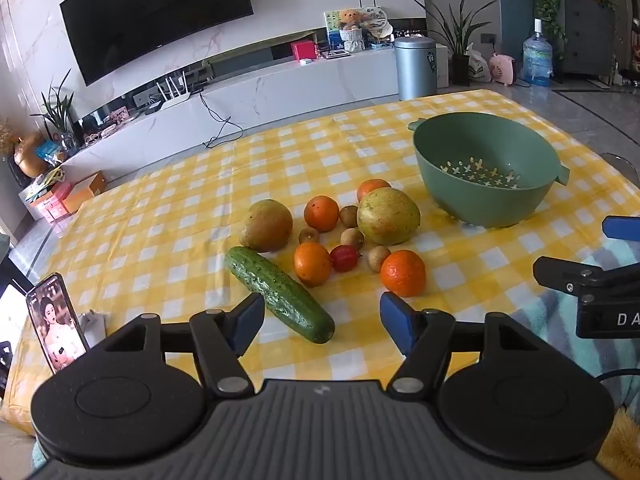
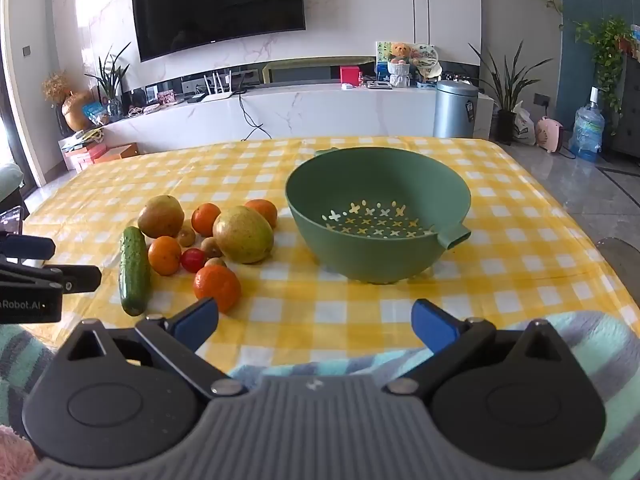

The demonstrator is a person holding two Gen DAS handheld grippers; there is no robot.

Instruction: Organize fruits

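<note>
left tool [image 1: 322,322]: wide open, empty | right tool [image 2: 314,326]: wide open, empty | colander [image 2: 378,216]: empty | risk: nudged orange [image 1: 403,273] may roll off desk [image 1: 160,216]

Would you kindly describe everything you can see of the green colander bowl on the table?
The green colander bowl looks like matte sage-green plastic: round and deep, with cross-shaped drain holes across its bottom and a small tab handle on each of two opposite sides. It stands upright and empty on the yellow checked tablecloth, to the right of the fruit pile as both views show it. Nothing touches it but the cloth; the nearest fruit, a large pear, lies apart from it.
</note>
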